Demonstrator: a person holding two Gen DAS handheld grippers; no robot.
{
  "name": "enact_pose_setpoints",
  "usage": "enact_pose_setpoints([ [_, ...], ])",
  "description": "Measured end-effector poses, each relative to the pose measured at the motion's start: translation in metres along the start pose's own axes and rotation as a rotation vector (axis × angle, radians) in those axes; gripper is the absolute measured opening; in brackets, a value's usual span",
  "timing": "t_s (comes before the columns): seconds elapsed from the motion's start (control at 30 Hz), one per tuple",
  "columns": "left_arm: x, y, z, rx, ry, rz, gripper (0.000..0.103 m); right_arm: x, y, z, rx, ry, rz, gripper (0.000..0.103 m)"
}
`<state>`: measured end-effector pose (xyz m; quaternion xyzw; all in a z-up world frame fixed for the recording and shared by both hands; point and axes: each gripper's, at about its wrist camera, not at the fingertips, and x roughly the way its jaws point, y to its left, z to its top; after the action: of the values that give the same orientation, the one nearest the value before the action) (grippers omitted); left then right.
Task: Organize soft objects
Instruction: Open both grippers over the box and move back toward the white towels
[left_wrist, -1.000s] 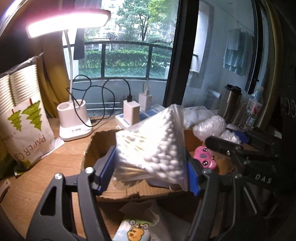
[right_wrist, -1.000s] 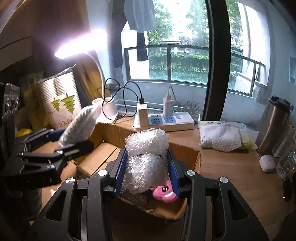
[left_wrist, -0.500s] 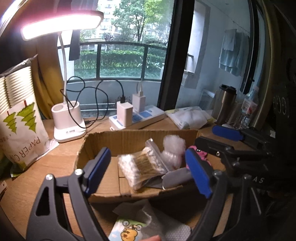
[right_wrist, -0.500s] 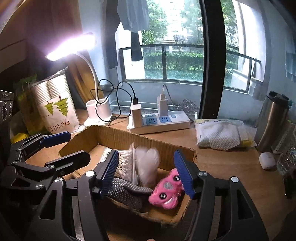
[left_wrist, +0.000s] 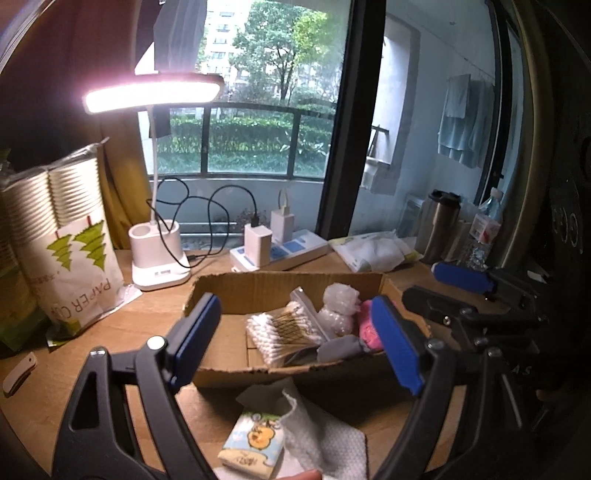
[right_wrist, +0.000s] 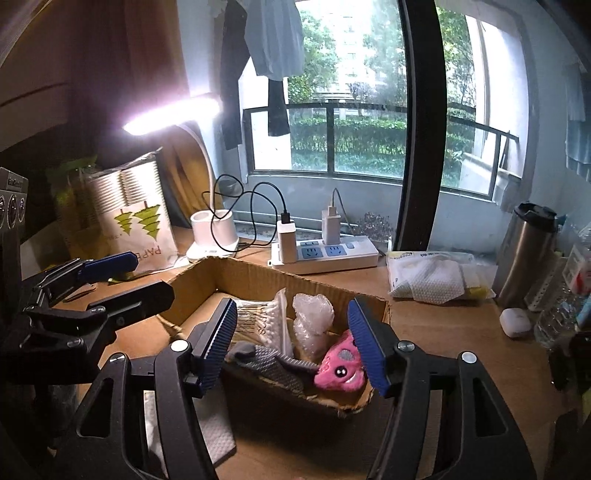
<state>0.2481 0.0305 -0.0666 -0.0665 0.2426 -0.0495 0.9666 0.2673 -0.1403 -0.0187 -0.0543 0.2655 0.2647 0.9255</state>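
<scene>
Cardboard box (left_wrist: 280, 284) on the desk (left_wrist: 110, 343), holding a bag of cotton swabs (left_wrist: 280, 332), a bubble-wrap bundle (right_wrist: 312, 321), a grey fabric piece (right_wrist: 271, 363) and a pink plush toy (right_wrist: 341, 369). Left hand-held gripper (left_wrist: 295, 339) and right hand-held gripper (right_wrist: 293, 343) stand wide and empty above the box, jaws having just been opening. A tissue pack (left_wrist: 255, 443) lies before the box.

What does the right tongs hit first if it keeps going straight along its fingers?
Probably the box contents: the right tongs, open and empty, points down into the cardboard box, at the bubble wrap beside the pink plush toy. Depth is uncertain.
</scene>
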Motion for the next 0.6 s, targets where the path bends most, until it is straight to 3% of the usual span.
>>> enact_pose_setpoints([
  [0.6, -0.066, -0.002, -0.023, -0.008, -0.037, 0.036, 0.085, -0.05, 0.032, -0.018, -0.033, -0.027, 0.023, 0.066],
])
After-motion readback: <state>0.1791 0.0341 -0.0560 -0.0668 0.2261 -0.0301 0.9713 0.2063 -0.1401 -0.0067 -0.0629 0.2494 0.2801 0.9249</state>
